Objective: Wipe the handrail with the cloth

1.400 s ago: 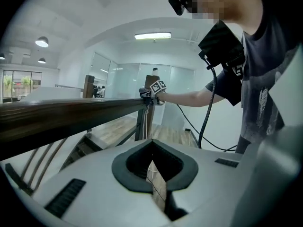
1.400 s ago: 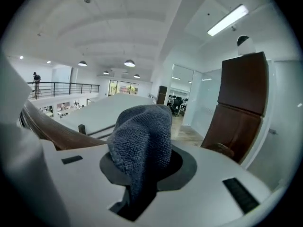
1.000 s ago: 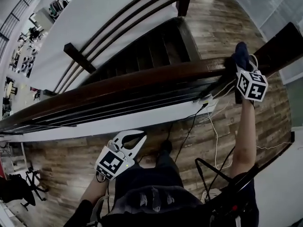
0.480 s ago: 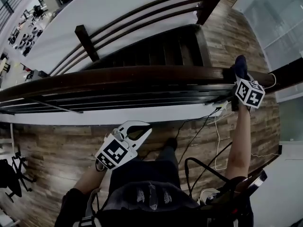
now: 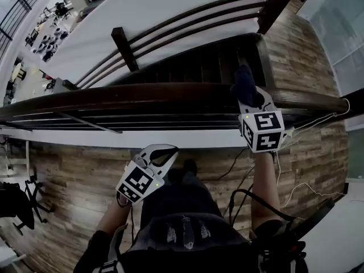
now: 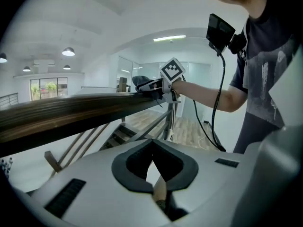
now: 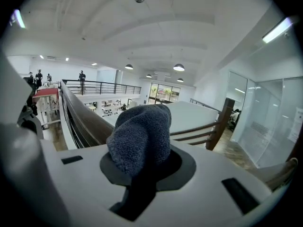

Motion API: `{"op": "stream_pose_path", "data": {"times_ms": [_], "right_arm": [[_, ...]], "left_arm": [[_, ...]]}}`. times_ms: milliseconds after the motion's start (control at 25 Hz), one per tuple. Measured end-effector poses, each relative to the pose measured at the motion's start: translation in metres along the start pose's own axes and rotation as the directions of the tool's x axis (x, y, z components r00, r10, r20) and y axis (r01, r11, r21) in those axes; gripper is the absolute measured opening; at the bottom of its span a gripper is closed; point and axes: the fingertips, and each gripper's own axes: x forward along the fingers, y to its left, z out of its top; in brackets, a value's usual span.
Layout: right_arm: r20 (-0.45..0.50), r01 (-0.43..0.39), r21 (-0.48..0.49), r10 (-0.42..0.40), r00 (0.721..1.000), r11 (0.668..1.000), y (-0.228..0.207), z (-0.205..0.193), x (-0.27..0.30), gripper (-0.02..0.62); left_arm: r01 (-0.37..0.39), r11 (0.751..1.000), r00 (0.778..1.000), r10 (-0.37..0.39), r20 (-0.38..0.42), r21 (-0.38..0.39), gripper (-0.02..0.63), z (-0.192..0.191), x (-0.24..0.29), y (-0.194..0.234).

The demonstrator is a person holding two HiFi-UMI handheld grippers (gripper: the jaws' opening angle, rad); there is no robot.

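The right gripper has slid to the left along the handrail since half a second ago. Back then it was near the right end of the rail. Now it is closer to the middle, just above the dark stairs. The cloth went along with it. The left gripper has stayed low, close to the person's body and over the wooden floor.

The right gripper's own view shows its jaws squeezed on the cloth. The cloth is dark blue and fuzzy, and it sticks out past the jaws in a fat bunch. The handrail runs away to the left of it. From above, the cloth lies on top of the brown rail, and the gripper's marker cube hangs on the near side of the rail.

The left gripper has its jaw tips pressed together with nothing between them. It is well apart from the handrail, which crosses above it in its own view. The right gripper shows far off there, on the rail
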Motion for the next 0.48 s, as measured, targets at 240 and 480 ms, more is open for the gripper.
{"op": "stream_pose_path", "data": {"times_ms": [240, 480], "right_arm": [[-0.007, -0.043, 0.031, 0.044, 0.999, 0.999, 0.067, 0.017, 0.026, 0.066], [-0.05, 0.04, 0.042, -0.037, 0.998, 0.998, 0.138, 0.045, 0.049, 0.066]], "left_arm": [[-0.04, 0.999, 0.999, 0.04, -0.002, -0.015, 0.006, -0.035, -0.055, 0.041], [0.012, 1.0, 0.999, -0.011, 0.045, -0.02, 0.006, -0.085, -0.147, 0.088]]}}
